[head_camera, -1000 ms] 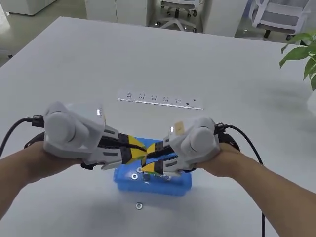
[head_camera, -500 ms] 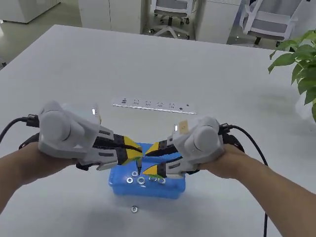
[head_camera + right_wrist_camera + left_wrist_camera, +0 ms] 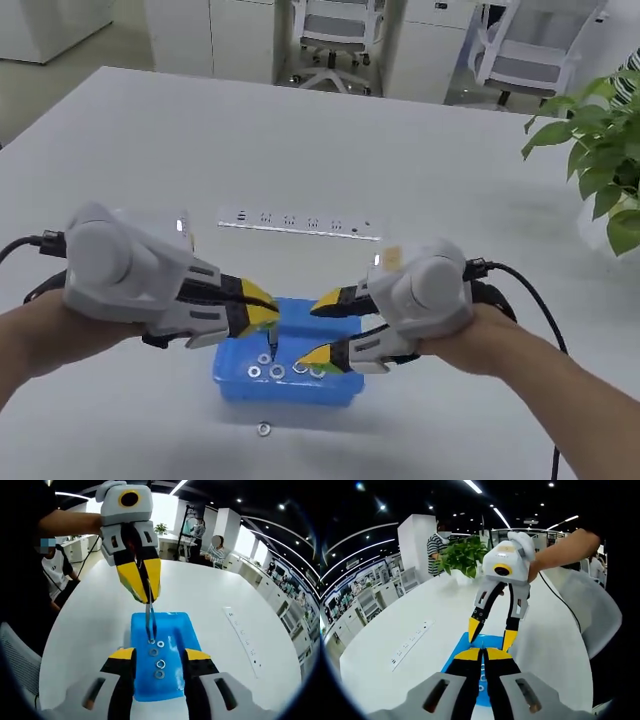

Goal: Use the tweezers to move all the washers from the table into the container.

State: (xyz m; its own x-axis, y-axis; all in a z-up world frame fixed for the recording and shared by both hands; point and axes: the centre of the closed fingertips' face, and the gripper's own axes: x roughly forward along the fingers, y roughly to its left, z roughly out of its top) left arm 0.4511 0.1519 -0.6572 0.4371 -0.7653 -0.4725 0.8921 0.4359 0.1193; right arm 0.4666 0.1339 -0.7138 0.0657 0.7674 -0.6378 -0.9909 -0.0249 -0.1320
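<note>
A blue container point(image 3: 340, 385) sits on the white table, with several washers point(image 3: 277, 372) lying in it. One washer point(image 3: 263, 429) lies on the table just in front of it. My left gripper point(image 3: 265, 302) is shut on thin tweezers point(image 3: 269, 345) that point down into the container. In the right gripper view the tweezers point(image 3: 149, 615) hang from the left gripper point(image 3: 145, 592), their tip beside the washers point(image 3: 160, 664) in the container point(image 3: 175, 630). My right gripper point(image 3: 312, 330) is open over the container's right part, holding nothing.
A white power strip point(image 3: 298, 222) lies on the table beyond the container. A potted plant point(image 3: 600, 150) stands at the right edge, and office chairs point(image 3: 335, 30) stand past the far edge. People sit at distant desks.
The two grippers, whose jaws crossed over the container, have drawn apart. The tweezers' tip now points down into the container among the washers. The head camera has shifted.
</note>
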